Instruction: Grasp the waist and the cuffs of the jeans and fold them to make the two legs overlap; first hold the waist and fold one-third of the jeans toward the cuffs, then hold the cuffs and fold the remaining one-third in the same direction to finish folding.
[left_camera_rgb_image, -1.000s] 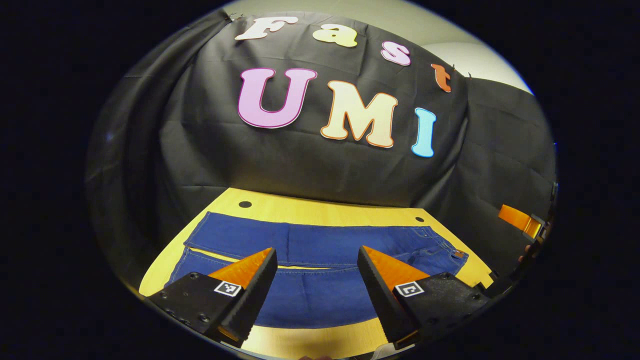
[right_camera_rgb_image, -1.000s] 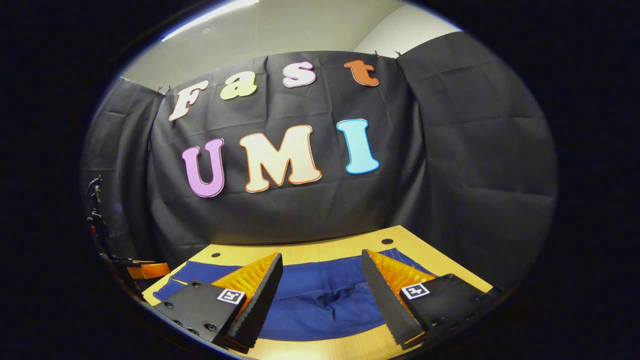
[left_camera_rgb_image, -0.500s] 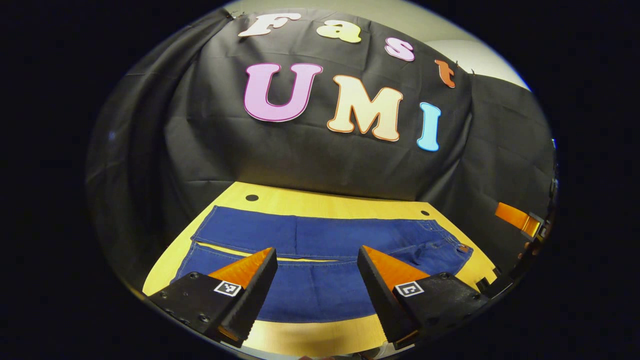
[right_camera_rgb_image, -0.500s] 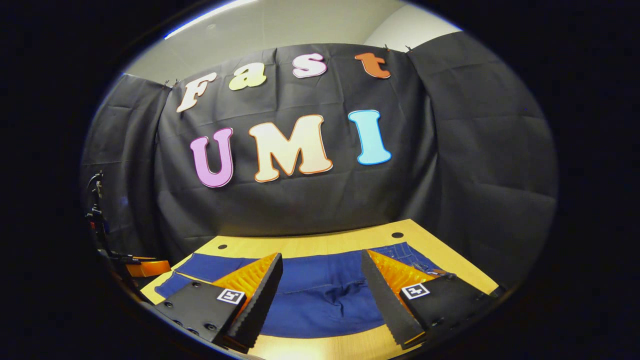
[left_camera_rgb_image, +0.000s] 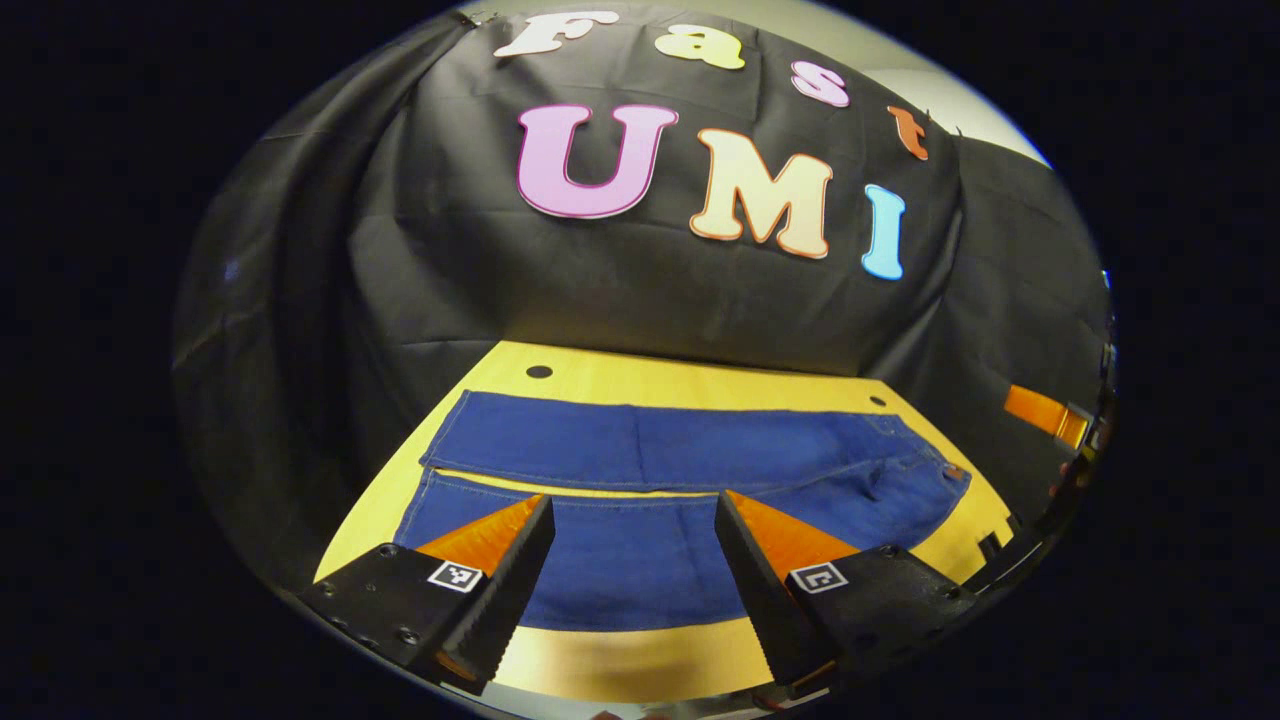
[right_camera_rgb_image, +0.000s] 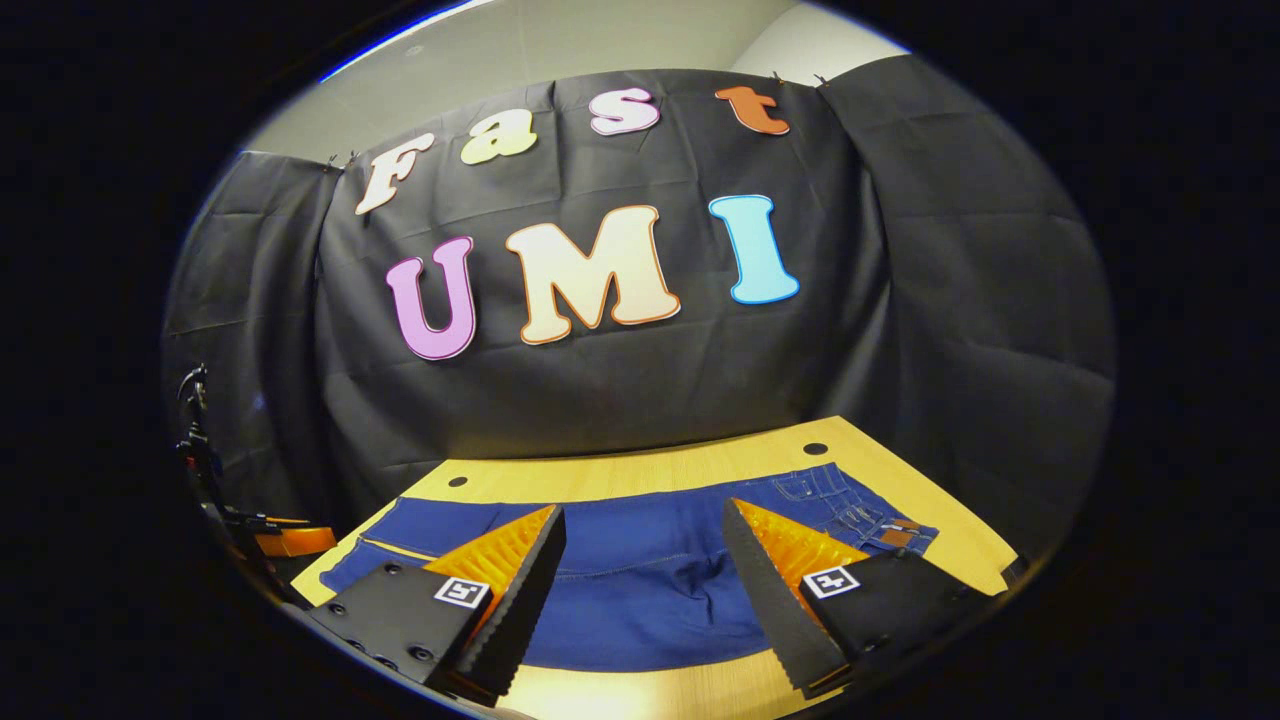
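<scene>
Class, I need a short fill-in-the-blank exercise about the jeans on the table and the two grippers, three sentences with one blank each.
1. The jeans lie spread flat on the yellow ____.
2. The left gripper and the right gripper both have their jaws ____, holding nothing.
3. In the left gripper view, the waist of the jeans points toward the ____ side of the picture.

Missing words: table; open; right
</scene>
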